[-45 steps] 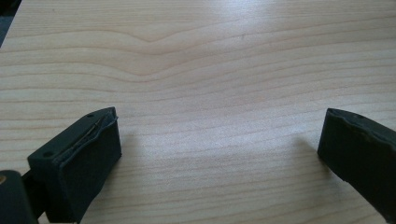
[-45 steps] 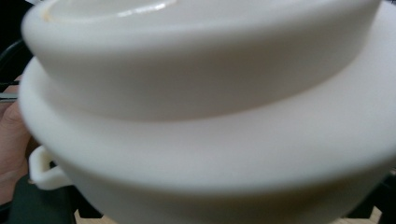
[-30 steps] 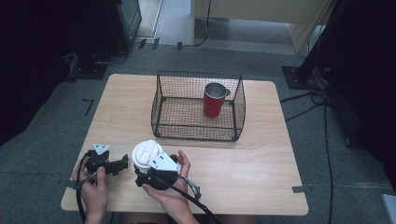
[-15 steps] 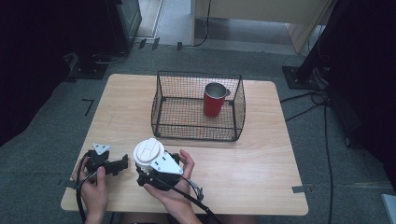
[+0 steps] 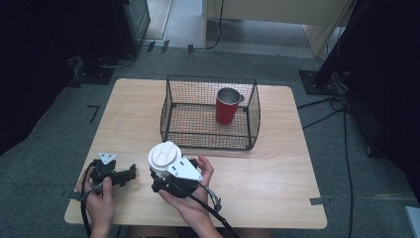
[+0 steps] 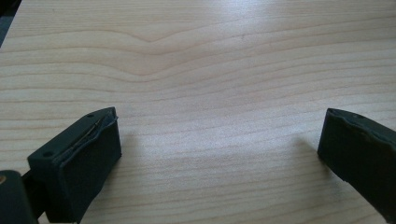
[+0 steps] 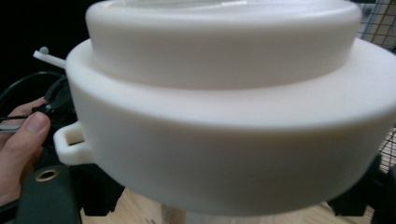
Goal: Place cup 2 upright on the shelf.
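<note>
A black wire-mesh basket stands on the pale wooden table, with a red metal mug upright inside it.

Looks like a lab or test room: lone wooden table on grey carpet, cables trailing, dark equipment stands around.

left hand low at the near-left table edge, its black two-jaw left gripper lying level, jaws spread wide apart with nothing between them, right hand cupping the black right gripper from below, jaws clamped tight
</note>
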The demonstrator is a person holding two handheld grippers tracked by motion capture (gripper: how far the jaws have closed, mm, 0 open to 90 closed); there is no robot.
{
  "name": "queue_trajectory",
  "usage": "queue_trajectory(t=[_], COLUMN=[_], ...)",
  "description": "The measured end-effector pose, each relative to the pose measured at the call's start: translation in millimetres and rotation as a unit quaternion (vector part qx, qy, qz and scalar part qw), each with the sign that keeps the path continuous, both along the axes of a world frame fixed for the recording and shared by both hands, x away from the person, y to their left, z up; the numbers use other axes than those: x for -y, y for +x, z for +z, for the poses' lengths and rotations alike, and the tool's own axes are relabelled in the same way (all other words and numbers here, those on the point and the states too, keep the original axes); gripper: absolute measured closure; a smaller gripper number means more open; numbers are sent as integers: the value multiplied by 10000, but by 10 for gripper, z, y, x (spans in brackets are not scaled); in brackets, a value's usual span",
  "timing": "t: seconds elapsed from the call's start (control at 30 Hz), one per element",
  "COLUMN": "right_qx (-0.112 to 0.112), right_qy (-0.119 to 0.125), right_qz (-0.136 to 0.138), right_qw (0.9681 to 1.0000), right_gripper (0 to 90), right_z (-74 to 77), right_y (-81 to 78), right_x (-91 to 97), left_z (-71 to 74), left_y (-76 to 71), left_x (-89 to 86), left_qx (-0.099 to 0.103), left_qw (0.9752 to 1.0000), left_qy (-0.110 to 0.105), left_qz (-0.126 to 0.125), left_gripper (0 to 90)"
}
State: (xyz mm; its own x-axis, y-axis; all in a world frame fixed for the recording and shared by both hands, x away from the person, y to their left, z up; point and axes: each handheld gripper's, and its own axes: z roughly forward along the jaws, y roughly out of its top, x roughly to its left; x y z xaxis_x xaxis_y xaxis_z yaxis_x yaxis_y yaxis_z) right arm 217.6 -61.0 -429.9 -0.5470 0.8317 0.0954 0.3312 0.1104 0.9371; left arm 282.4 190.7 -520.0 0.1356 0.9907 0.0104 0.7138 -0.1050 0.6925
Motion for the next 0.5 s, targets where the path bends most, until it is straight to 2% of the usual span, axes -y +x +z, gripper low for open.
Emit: queue_trajectory(t=[0.27,0.5], right_qx=[101,152], right_qy=[-46,7], right_qz=[-60,-136], right_qw=[9999,9998], right_gripper=[165,165], right_z=[129,269], right_y=[51,117], right_x=[87,179], left_z=[0,0], left_y=[0,0], left_x=[-1,0], left_qx=[-1,5], left_qw=[10000,10000], left_qy=[4,0], left_qz=[-4,2], left_gripper=[0,0])
